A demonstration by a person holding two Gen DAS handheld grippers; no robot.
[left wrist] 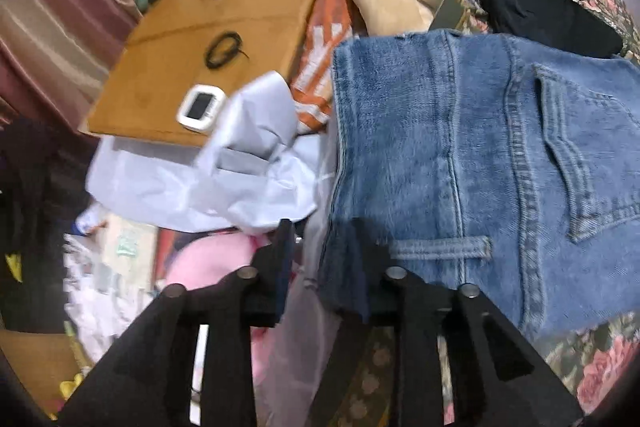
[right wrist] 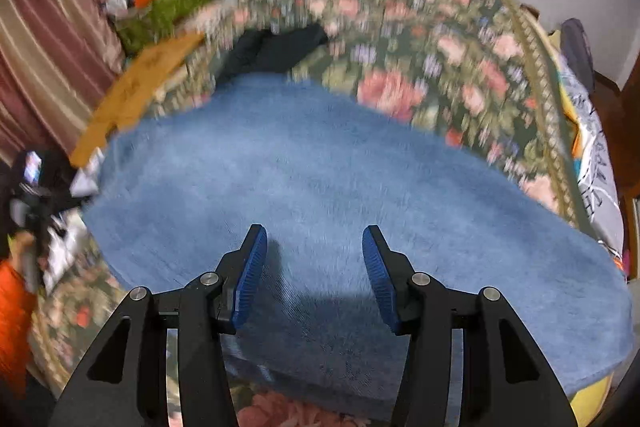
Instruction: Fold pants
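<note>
Jeans (left wrist: 460,155) pocket-side up beneath parted left gripper (left wrist: 320,247); right gripper (right wrist: 314,247) likewise parted, view blurred.

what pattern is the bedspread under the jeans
Dark green with pink roses, a floral bedspread; it shows best in the right wrist view.

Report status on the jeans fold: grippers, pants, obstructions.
Left gripper open at the waistband edge; right gripper open over the denim. Jeans flat on floral cover. Black garment lies beyond them.
</note>
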